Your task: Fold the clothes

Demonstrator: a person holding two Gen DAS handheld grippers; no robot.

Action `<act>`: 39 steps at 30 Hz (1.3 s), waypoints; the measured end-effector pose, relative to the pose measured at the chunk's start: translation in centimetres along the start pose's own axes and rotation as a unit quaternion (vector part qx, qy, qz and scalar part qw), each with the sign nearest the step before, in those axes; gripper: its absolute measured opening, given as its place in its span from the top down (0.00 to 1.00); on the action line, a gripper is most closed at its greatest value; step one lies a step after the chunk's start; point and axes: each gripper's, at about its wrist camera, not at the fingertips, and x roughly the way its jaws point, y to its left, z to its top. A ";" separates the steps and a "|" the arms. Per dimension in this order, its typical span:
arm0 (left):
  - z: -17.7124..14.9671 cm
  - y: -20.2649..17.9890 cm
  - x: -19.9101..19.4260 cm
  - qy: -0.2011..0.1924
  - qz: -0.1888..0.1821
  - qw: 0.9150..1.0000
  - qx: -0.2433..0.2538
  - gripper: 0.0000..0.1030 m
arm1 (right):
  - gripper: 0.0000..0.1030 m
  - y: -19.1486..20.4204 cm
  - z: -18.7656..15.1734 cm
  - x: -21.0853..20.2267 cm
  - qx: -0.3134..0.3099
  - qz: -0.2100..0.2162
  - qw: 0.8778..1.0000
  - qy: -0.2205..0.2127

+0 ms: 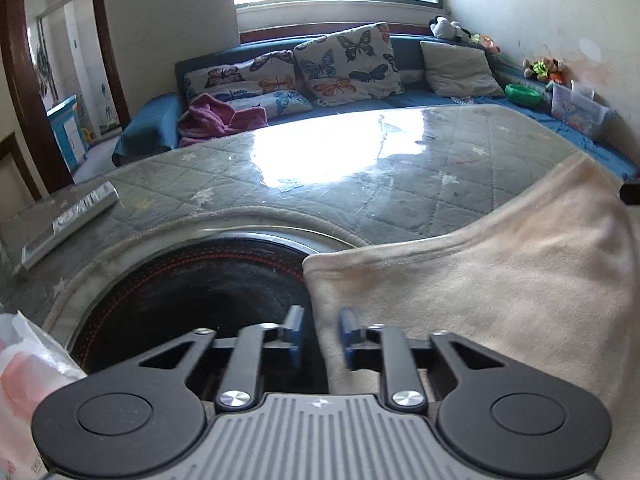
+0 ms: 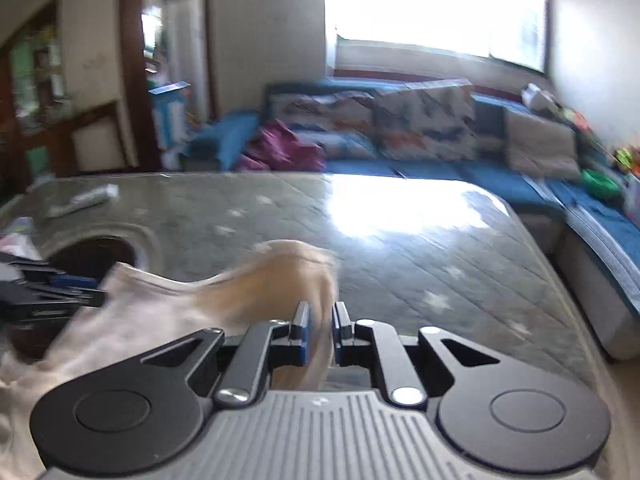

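Living rm, bright window behind a blue sofa (image 1: 400, 98) w/ butterfly cushions (image 1: 348, 64); in front, a glass-topped surface (image 1: 304, 184) over grey quilted padding, w/ a dark round opening (image 1: 192, 296) near the front edge.

Left tongs (image 1: 320, 334): blue pads nearly together, pinching the edge of a cream garment (image 1: 500, 288) right over that opening. Right tongs (image 2: 320, 332): clenched on a bunched fold of the same cloth, which passes up betw. the pads.

Garment is lifted off the surface, stretched betw. the two grips; from the right wrist cam the left tongs (image 2: 76, 292) show at far left, biting the cloth's other end. Prob. held at two points so the fabric hangs taut & can be laid out or doubled over, though which fold stage this is can't be told.

Both tools point fwd across the surface toward the sofa, roughly level. Right view is blurred, cloth esp., so that hand seems mid-swing.

Off to the left lies a silvery flat bar (image 1: 68, 224); a pink garment (image 1: 220, 120) sits heaped on the sofa.
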 end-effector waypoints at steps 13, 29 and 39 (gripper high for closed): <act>0.3 0.6 0.9 -0.002 0.054 0.998 0.013 0.93 | 0.86 0.8 -1.3 5.2 -0.035 0.039 0.995 0.084; 0.9 -1.4 -3.9 -0.021 0.028 0.999 -0.011 0.53 | 0.50 2.0 -0.4 1.0 -0.106 -0.085 0.988 0.078; 0.9 -5.7 -8.9 -0.050 -0.017 0.998 -0.021 0.32 | 0.21 1.6 -1.5 -3.6 -0.101 -0.152 0.983 0.024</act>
